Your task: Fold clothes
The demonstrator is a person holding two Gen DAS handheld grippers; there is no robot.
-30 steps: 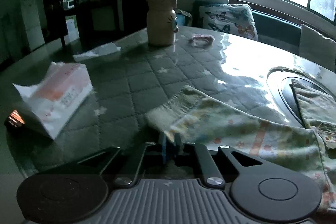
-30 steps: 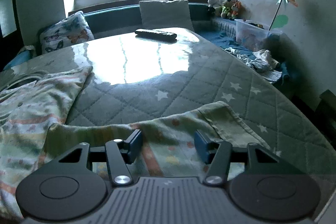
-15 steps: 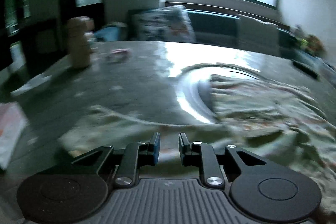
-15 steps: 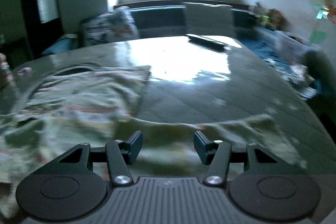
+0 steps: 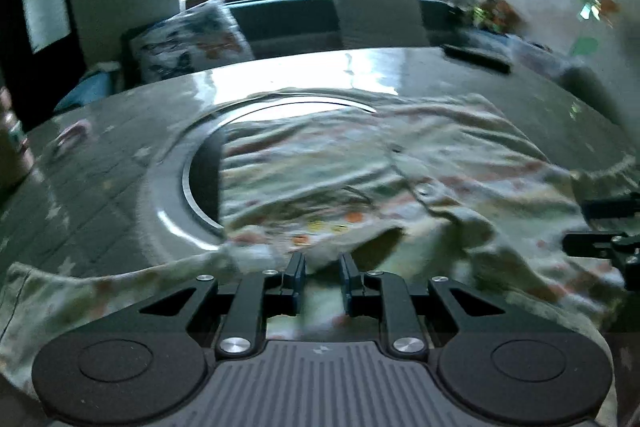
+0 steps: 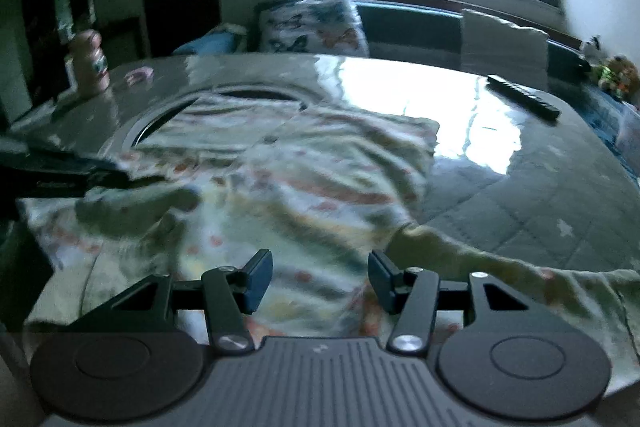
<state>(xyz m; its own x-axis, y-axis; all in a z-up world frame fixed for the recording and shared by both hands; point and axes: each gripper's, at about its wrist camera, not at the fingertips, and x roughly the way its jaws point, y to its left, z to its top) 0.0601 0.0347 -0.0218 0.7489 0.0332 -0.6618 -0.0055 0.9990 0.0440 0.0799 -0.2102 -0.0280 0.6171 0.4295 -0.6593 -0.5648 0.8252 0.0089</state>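
Your left gripper (image 5: 321,269) hangs low over the near edge of the garment (image 5: 400,179), its jaws parted by a narrow gap with a fold of cloth lying between and beneath them; you cannot tell whether the pads touch it. Your right gripper (image 6: 319,277) has its jaws set wide apart above the same garment (image 6: 304,179), holding nothing. The garment, pale with a small coloured print, lies rumpled and spread across the round table (image 6: 520,163), its far part draped over the dark circular recess (image 5: 200,179) at the table's centre, one sleeve trailing toward the near right edge. A remote control (image 6: 524,97) lies well apart on the table's far right side, and a bottle (image 6: 90,65) stands at the far left.
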